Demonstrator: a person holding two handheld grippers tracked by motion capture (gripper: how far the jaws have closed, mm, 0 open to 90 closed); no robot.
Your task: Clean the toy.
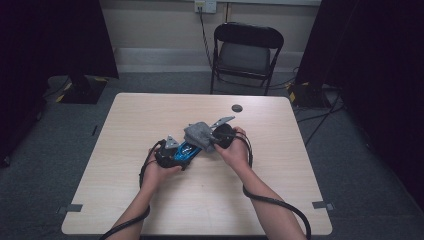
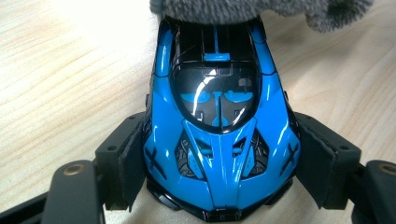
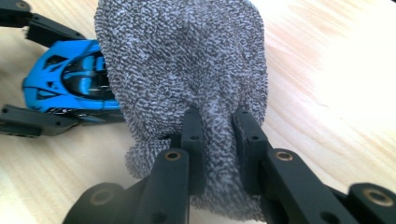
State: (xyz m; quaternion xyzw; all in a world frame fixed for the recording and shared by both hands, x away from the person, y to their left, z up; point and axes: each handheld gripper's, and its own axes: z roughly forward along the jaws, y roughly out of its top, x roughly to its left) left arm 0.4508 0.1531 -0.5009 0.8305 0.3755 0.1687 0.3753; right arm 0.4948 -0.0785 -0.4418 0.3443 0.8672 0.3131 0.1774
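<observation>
One blue toy car (image 2: 219,135), one grey cloth (image 3: 187,70), two hand-held grippers, one chair (image 1: 246,50)

No readable text, label, brand or number anywhere. Blue toy car (image 2: 219,130): just black X-shaped marks on both flanks, no lettering. Grey cloth (image 3: 187,70): plain knit, no tag. Tabletop (image 1: 150,115): bare wood grain, unmarked.
</observation>
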